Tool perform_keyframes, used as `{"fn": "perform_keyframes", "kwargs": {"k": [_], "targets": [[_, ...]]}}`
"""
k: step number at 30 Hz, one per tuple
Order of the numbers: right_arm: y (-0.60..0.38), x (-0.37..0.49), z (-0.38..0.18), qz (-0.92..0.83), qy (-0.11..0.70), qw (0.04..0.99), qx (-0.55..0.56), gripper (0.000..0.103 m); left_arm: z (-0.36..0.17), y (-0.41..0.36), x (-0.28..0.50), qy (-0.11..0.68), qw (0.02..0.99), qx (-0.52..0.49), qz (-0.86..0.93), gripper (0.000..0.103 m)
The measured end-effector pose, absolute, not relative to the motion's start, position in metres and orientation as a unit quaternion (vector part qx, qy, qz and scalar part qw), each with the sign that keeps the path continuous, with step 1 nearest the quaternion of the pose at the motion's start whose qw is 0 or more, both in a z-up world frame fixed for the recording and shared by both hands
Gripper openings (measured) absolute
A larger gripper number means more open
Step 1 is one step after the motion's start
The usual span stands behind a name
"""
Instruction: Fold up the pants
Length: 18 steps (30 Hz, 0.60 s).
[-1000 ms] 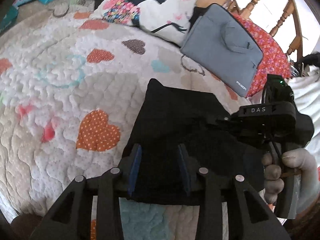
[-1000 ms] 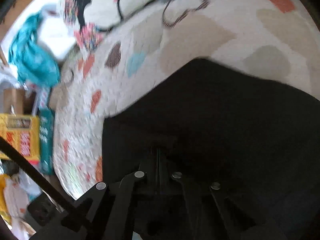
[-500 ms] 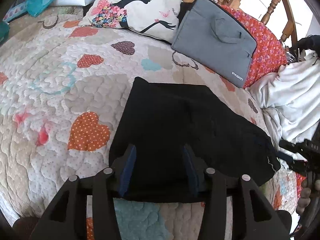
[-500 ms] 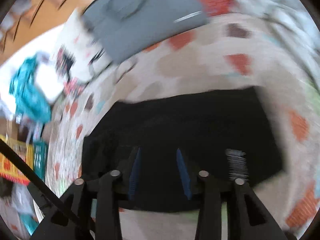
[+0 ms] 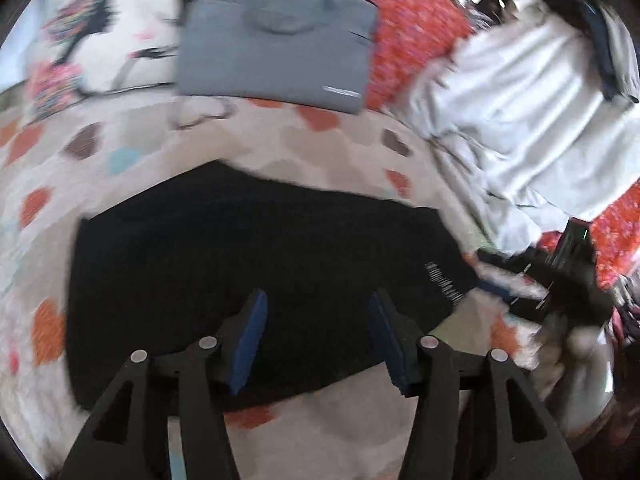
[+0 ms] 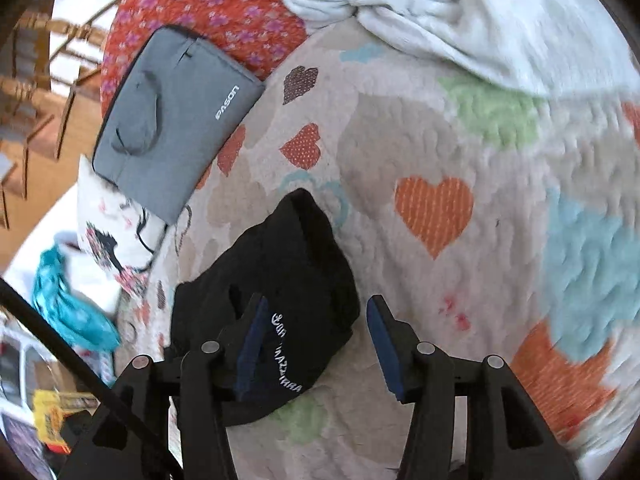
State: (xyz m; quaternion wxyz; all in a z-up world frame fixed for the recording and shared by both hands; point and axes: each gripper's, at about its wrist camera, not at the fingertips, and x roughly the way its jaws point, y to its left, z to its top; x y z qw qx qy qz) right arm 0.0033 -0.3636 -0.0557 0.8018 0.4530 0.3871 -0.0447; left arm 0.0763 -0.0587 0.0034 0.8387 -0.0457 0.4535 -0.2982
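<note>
The black pants (image 5: 248, 256) lie folded in a flat rectangle on the heart-patterned quilt (image 5: 340, 148). White lettering (image 5: 442, 282) marks their right end. My left gripper (image 5: 318, 338) is open and empty, hovering over the near edge of the pants. In the right wrist view the pants (image 6: 288, 276) lie at the lower left with the lettering (image 6: 286, 356) near my left finger. My right gripper (image 6: 314, 344) is open and empty, just above the pants' right end. The right gripper also shows at the right edge of the left wrist view (image 5: 520, 284).
A grey laptop bag (image 5: 276, 40) leans on a red floral cushion (image 5: 416, 28) at the back. A printed pillow (image 5: 80, 44) is at back left. A white crumpled garment (image 5: 520, 116) lies to the right. Teal cloth (image 6: 64, 304) and boxes sit off the bed.
The right gripper let go of the pants, opened and pulled back to their right end. The left gripper swung to the right over the pants, staying open. The pants lie flat.
</note>
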Motion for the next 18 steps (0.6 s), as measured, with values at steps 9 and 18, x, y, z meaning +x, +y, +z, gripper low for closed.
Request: {"fn": "perform_keyframes", "kwargs": {"k": [9, 18], "targets": [[-0.334, 0.0, -0.085, -0.047, 0.367, 0.813, 0.45, 0.061, 0.009, -0.201, 0.148, 0.49, 0.799, 0.046, -0.346, 0.06], [-0.341, 0.008, -0.1, -0.022, 0.33, 0.815, 0.477, 0.062, -0.044, -0.284, 0.193, 0.541, 0.751, 0.121, -0.359, 0.06]]}}
